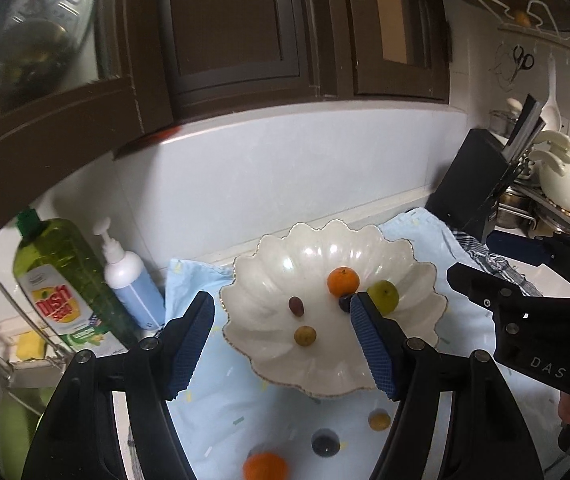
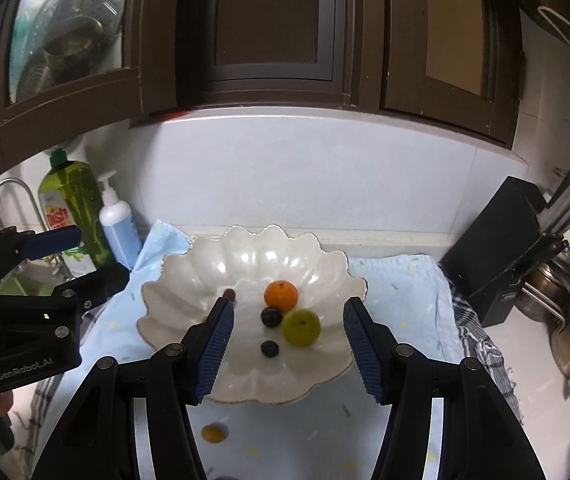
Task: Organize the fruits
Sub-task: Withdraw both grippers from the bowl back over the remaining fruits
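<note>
Two claws hover over a kitchen bench (image 2: 401, 420) draped in a pale blue cloth (image 1: 221, 400), where a scalloped white bowl (image 2: 189, 272) sits against a grey-white backsplash under dark brown wall cupboards (image 2: 269, 32). Inside the bowl lie an orange (image 2: 281, 295), a green fruit (image 2: 301, 327) and two dark berries, one (image 2: 271, 317) touching both of them, the other (image 2: 270, 348) nearer the camera.

Left of the bowl stand a green dish-soap bottle (image 1: 59, 280) and a white pump bottle (image 1: 131, 280) beside a sink tap; to the right, a black knife block (image 2: 497, 240) and steel pots.

Only the left wrist view shows a reddish grape (image 1: 296, 305) and a small tan fruit (image 1: 305, 336) clearly in the bowl, plus loose fruit on the cloth in front: a second orange (image 1: 265, 466), a dark berry (image 1: 325, 442) and a yellowish fruit (image 1: 379, 420). The right wrist view catches just that yellowish fruit (image 2: 214, 433) on the cloth.

The left claw (image 1: 281, 346) has its jaws apart with nothing gripped. The right claw (image 2: 285, 346) also stands parted and empty.
</note>
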Available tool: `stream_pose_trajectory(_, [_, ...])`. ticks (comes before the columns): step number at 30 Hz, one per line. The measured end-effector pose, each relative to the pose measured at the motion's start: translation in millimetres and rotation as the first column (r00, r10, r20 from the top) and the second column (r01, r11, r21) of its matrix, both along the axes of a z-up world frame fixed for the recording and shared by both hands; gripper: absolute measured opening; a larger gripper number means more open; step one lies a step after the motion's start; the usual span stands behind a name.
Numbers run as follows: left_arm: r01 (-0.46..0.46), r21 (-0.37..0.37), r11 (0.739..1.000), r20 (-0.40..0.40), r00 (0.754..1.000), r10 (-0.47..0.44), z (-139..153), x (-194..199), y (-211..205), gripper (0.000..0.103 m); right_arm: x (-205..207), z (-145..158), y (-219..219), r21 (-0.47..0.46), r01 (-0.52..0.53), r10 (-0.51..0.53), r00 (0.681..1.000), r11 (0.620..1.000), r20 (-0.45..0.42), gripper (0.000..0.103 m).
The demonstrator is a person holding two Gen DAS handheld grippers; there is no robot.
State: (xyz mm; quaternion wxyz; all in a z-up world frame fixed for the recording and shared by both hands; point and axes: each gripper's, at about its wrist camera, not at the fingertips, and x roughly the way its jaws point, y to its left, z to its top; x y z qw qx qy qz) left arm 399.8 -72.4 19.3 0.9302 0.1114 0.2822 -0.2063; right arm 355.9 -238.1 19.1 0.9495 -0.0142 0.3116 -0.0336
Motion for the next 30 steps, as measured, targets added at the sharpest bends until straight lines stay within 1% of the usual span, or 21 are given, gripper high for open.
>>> stream_pose_trajectory(7, [0.003,0.000,1.000,0.030,1.000,-0.003,4,-29,19,0.071,-27,7,17,-0.003,-0.004,0.004,1.000,1.000,0.019,0.058])
stream_pose_trajectory(13, [0.008,-0.007,1.000,0.026,1.000,-0.008,2,-47,37,0.072,-48,5,33,-0.012,0.004,-0.003,0.999,1.000,0.033,0.058])
stream_pose_trajectory(22, [0.024,0.012,1.000,-0.011,1.000,-0.024,-16,-62,61,0.072,-69,-11,55,-0.012,0.030,-0.029,0.999,0.999,0.017,0.058])
stream_pose_trajectory(27, [0.043,0.014,0.999,-0.058,0.997,-0.042,-33,-64,72,0.072,-75,-26,63,-0.001,0.038,-0.038,0.999,0.999,0.003,0.058])
stream_pose_trajectory(30, [0.064,0.032,0.997,-0.083,0.995,-0.061,-47,-66,77,0.072,-76,-36,67,-0.001,0.037,-0.037,0.999,0.999,-0.015,0.058])
